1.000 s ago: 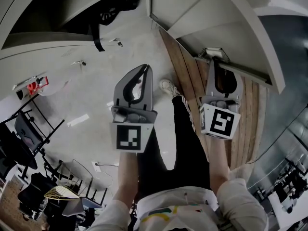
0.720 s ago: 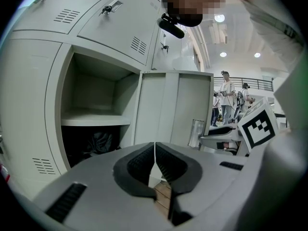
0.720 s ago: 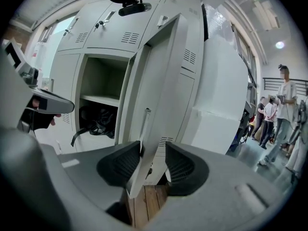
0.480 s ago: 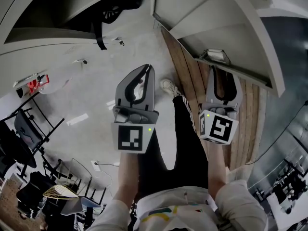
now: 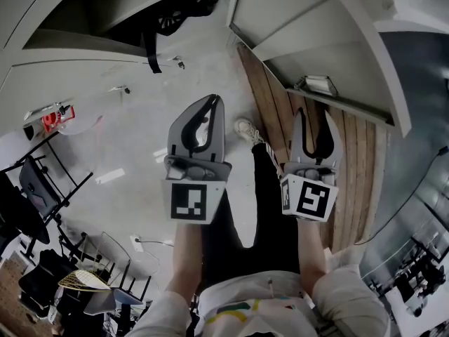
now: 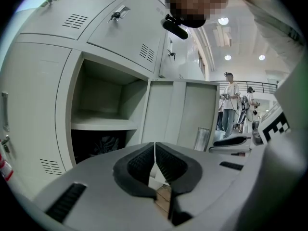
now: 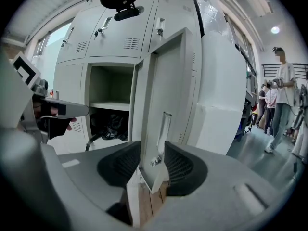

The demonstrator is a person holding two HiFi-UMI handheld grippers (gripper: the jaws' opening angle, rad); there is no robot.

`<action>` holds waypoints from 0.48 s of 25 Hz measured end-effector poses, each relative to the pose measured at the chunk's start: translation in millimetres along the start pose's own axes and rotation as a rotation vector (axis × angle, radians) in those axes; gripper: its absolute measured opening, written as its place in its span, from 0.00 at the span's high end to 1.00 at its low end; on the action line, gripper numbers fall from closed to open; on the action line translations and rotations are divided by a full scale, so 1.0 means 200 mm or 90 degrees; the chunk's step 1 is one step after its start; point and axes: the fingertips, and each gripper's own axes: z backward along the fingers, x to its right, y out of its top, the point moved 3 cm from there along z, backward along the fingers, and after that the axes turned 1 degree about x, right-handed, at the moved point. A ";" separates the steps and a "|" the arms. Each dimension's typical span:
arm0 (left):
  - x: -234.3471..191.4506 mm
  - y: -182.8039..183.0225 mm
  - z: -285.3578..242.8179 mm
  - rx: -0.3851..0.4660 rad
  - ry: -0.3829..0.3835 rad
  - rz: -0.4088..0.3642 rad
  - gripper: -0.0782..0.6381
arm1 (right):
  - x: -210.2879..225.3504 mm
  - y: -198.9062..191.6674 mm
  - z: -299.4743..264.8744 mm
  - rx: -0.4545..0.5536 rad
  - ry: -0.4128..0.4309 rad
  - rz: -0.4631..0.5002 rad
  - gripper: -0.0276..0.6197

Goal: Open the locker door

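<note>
Grey lockers (image 7: pixel 115 28) ahead: the stiff-looking, probably light metal locker door (image 7: pixel 166 95) sits untouched between the wide, closing jaws of the right gripper (image 7: pixel 153 153), so I'd pinch its free edge; left gripper (image 6: pixel 154 148) has its jaws together, empty.

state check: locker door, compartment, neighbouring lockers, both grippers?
locker door: open, swung well out.
locker compartment: exposed, dark bag under its shelf.
upper lockers: doors shut.
left gripper: shut, nothing in it.
right gripper: jaws apart and closing, door edge lines up between them, pads not pressing on it.
</note>
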 end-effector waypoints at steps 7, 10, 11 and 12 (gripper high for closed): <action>-0.08 0.24 0.10 0.077 0.040 0.023 0.87 | -0.12 0.27 0.01 0.082 0.005 -0.006 0.94; -0.11 0.38 0.18 0.094 0.068 0.021 0.87 | -0.18 0.44 0.04 0.108 0.028 -0.011 0.95; -0.11 0.43 0.20 0.101 0.077 0.022 0.87 | -0.20 0.50 0.05 0.117 0.038 -0.009 0.95; -0.12 0.48 0.23 0.107 0.086 0.024 0.87 | -0.23 0.57 0.06 0.128 0.047 -0.008 0.95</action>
